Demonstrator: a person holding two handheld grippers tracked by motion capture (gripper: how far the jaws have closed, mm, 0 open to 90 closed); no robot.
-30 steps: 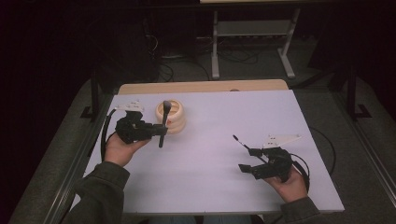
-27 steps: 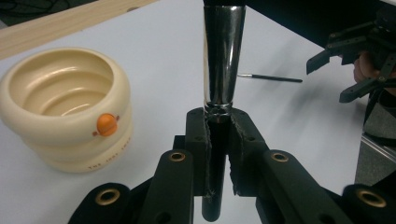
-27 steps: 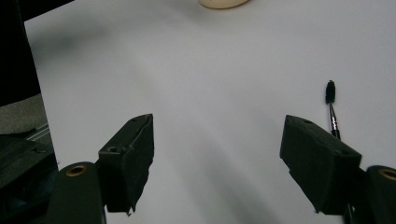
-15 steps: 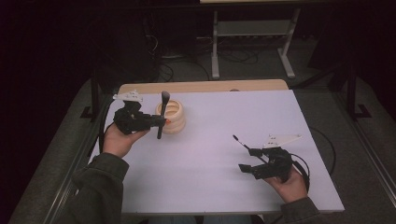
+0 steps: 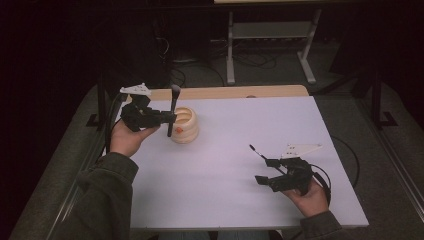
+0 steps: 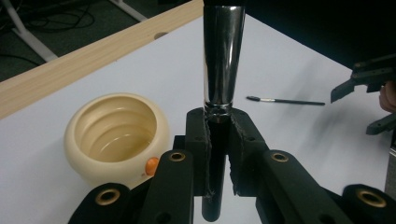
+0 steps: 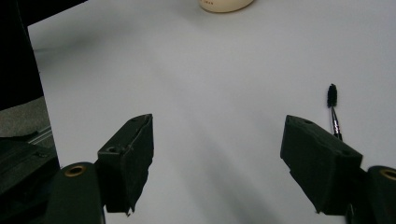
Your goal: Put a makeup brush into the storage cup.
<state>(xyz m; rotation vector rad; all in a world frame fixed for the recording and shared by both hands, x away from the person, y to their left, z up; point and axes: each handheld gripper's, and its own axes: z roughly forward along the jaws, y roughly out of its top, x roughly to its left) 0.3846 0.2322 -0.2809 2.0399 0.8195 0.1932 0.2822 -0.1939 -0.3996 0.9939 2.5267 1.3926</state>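
The left claw (image 5: 167, 118) grips a makeup brush (image 5: 173, 109) by its dark handle, long axis upright and bristles up, just beside the cream holder (image 5: 184, 125) near the worktop's (image 5: 240, 200) far left corner. The holder's mouth sits slightly right of the handle's tip. The right claw (image 7: 217, 161) rests open beside a thin brush (image 7: 333, 109).

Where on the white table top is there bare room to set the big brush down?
The wide middle of the table top, between the cream holder and the right tongs, lies bare, as does the far right part beyond the small brush. It is crowded at the far left, where the left tongs hold the big brush beside the holder.
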